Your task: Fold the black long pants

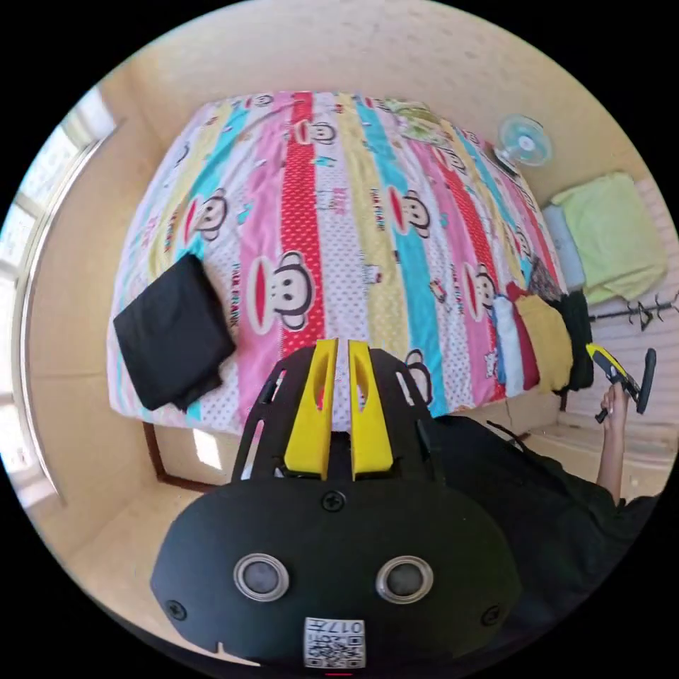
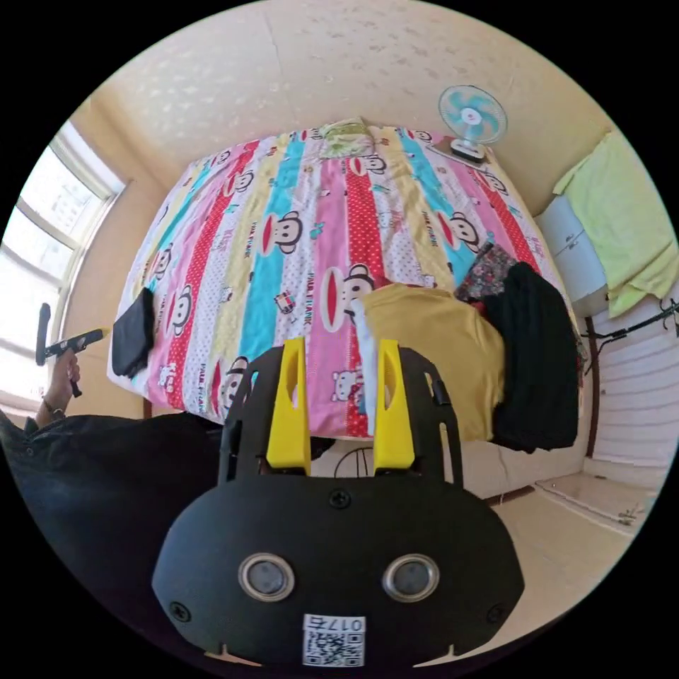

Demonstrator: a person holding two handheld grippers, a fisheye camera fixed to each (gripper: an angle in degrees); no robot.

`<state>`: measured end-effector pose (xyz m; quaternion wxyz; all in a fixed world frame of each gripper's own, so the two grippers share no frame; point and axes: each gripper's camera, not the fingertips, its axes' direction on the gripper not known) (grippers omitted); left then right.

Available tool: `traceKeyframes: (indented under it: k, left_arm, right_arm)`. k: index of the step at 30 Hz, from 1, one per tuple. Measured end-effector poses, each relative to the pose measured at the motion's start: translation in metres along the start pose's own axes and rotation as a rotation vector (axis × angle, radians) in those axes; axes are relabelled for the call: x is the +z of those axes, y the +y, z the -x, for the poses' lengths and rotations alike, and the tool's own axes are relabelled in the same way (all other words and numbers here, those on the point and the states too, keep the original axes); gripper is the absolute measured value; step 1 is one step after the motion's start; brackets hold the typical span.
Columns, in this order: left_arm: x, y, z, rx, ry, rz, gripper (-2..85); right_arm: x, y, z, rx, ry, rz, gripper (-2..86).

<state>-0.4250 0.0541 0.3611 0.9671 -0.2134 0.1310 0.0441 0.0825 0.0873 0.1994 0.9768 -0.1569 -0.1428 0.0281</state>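
A folded black garment [image 1: 173,332] lies flat on the near left corner of the bed; it also shows small at the bed's edge [image 2: 133,332] in the right gripper view. My left gripper [image 1: 338,344] hovers above the bed's near edge, its yellow jaws almost together with nothing between them. My right gripper [image 2: 341,346] is open and empty, held in the air in front of a yellow garment [image 2: 438,353]. Beside that lies another black garment [image 2: 537,361], draped over the bed's edge. Each gripper shows in the other's view, held in a hand: the right gripper [image 1: 617,371] and the left gripper [image 2: 71,343].
The bed carries a striped cartoon sheet [image 1: 353,212]. A row of garments [image 1: 537,339] lies along its right edge. A small fan [image 2: 472,117] stands at the far corner, and a green cloth [image 2: 622,212] covers a cabinet at the right. A window [image 2: 42,269] is at the left. The person's dark clothing [image 1: 537,509] is close below.
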Motion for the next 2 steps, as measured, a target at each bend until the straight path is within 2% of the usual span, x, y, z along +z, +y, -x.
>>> traceKeyframes:
  k: [2]
  left_arm:
    - [0.001,0.012,0.071,-0.111,-0.024,-0.026,5.6]
  right_arm:
    - [0.029,-0.038,0.073,-0.103,-0.094,0.042,14.3]
